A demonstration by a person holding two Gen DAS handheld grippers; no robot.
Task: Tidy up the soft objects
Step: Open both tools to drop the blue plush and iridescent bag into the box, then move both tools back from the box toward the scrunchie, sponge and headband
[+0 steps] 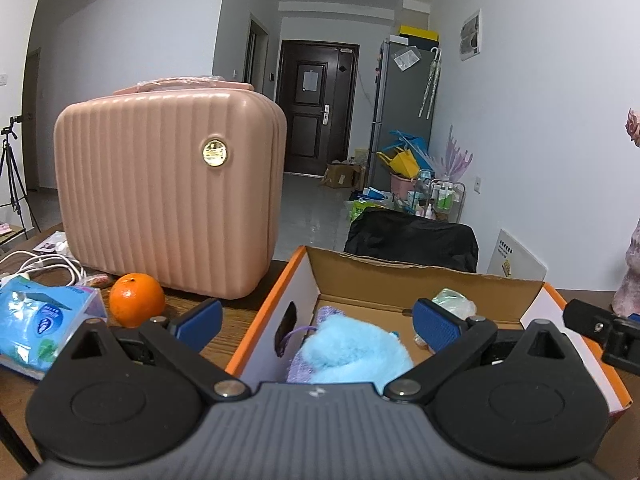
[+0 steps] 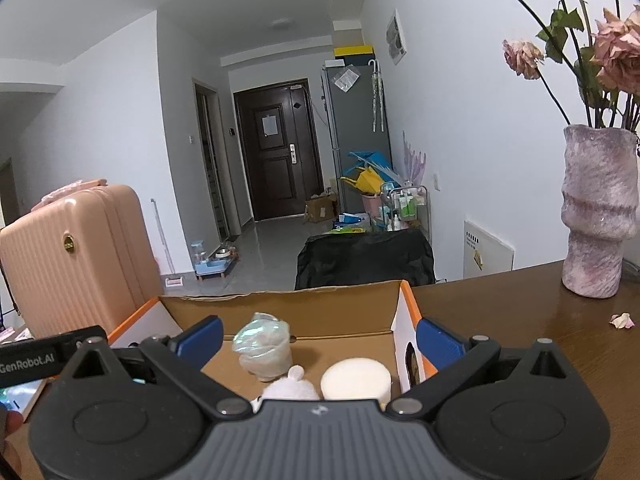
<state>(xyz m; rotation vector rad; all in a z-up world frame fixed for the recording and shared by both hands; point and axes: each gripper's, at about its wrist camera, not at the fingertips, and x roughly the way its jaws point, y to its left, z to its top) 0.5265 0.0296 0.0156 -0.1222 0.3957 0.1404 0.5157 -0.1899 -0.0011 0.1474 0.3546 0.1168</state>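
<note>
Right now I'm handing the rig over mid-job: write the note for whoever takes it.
Left gripper: open, holding nothing, over the box's left end.
Right gripper: open, holding nothing, over the box's right end.
In the cardboard box: blue plush on a purple cloth, wrapped bundle, white plush, white round sponge.
Done: those soft items are boxed.
Left: a tissue pack sits outside on the table beside the orange; possibly next. Pink case stands closed.

Pink striped suitcase (image 1: 168, 196), orange fruit (image 1: 137, 300), fluffy light blue toy (image 1: 352, 354), orange and white box (image 1: 264, 320), purple-pink vase (image 2: 598, 216), brown tabletop (image 2: 520, 312)
</note>
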